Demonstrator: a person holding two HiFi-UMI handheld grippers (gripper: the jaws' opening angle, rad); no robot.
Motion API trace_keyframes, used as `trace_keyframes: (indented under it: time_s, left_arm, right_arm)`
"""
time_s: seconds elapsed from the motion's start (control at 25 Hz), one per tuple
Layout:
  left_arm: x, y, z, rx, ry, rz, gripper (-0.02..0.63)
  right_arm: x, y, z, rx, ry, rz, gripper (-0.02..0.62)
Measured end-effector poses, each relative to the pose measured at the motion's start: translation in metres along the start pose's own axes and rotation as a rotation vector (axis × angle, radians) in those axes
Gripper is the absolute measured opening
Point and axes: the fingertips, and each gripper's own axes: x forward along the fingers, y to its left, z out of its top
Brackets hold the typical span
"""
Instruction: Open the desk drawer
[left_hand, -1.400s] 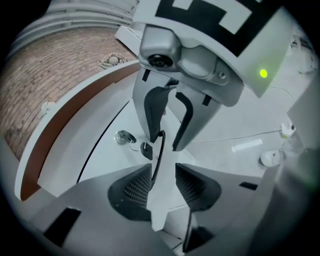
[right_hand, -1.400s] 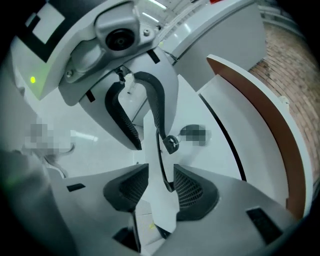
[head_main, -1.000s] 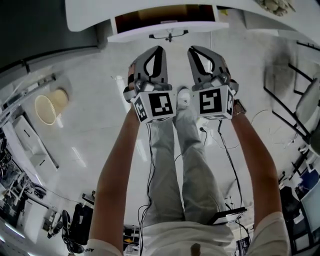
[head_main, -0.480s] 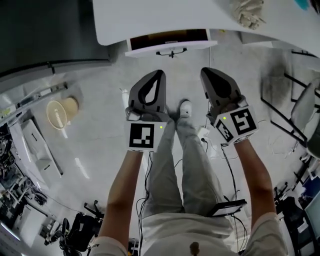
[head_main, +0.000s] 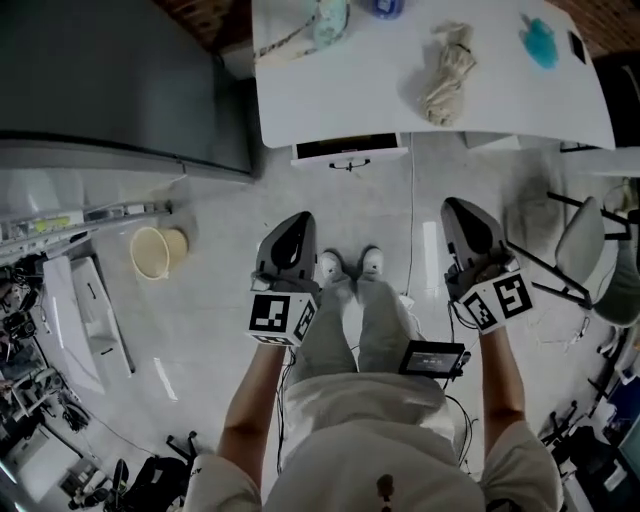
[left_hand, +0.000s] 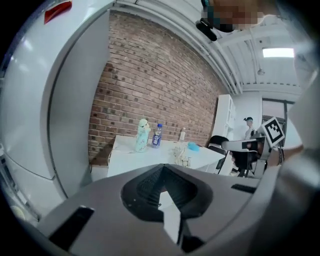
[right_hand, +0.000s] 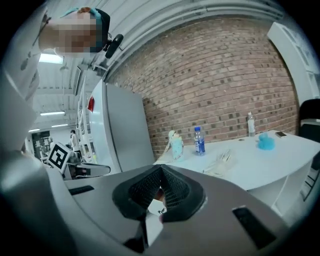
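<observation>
Brick wall (right_hand: 215, 75) at the back, smooth white surface (head_main: 350, 95) far ahead with its boxy drawer (head_main: 350, 151) pulled out underneath. Left tongs (head_main: 296, 222) and right tongs (head_main: 462, 208) both pinched shut, holding nothing.

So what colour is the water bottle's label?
Blue; the water bottle shows best in the right gripper view.
</observation>
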Motion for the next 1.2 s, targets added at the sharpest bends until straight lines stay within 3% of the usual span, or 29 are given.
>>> trace_keyframes:
  time_s: [0.2,0.44,0.88,1.2]
  left_arm:
    - [-0.055,-0.027,0.055,-0.044,-0.057,-0.029,0.008]
    - [-0.112,-0.064,0.117,-0.017,-0.145,-0.045,0.008]
    - [-0.174,-0.09,0.223,0.125,-0.296,-0.007,0.008]
    - [-0.196,-0.086,0.235,0.074,-0.284,0.02,0.008]
  right_arm:
    - [-0.064,0.02,0.071,-0.012,-0.086,0.031,0.026]
    - [-0.115,0.043,0.124,-0.161,-0.103,-0.02,0.026]
    - [-0.14,0.103,0.199,0.065,-0.266,0.102,0.026]
    - [-0.135,0.14,0.215,0.055,-0.297,0.13,0.026]
